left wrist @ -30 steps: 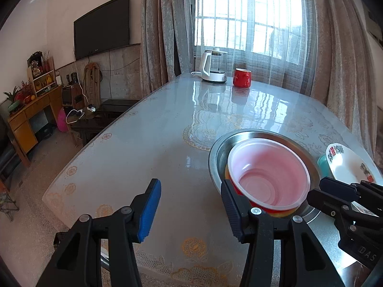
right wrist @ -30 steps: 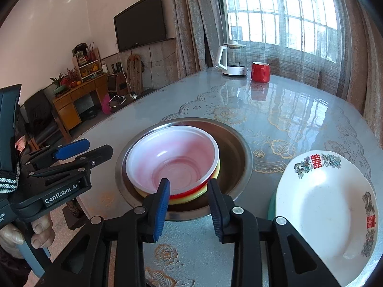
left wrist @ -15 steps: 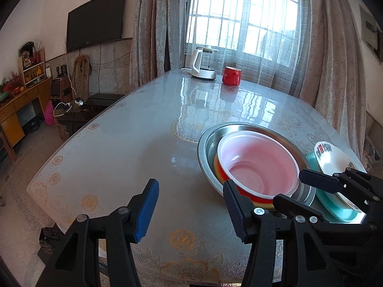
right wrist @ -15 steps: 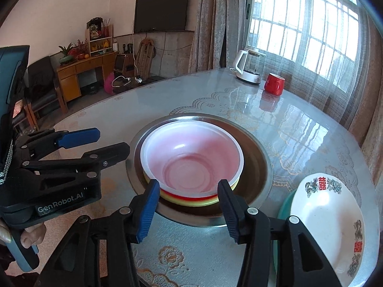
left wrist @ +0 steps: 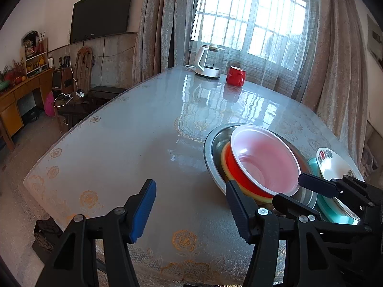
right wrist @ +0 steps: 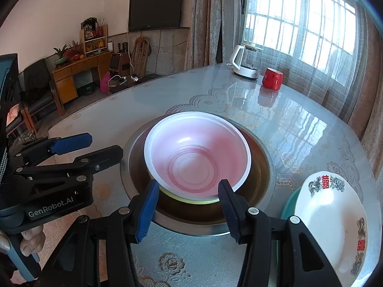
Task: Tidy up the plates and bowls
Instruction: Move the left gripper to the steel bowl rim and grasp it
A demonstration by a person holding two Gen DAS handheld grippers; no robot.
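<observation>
A big window [left wrist: 251, 21] with bars and a thin white curtain lets in bright daylight. Thick grey-brown curtains [left wrist: 155, 24] hang on both sides of the window. Left of the window, a black TV [left wrist: 100, 12] hangs on the pale wall [right wrist: 71, 4]. Below the TV, the wall has grey tiles. Further left of the TV, a yellow wooden desk [right wrist: 79, 76] holds a small shelf [right wrist: 94, 38] with plants and trinkets. A dark chair [right wrist: 38, 83] sits left of the desk. Below the TV, something pink [left wrist: 49, 104] rests on the pale speckled floor [left wrist: 14, 215].
</observation>
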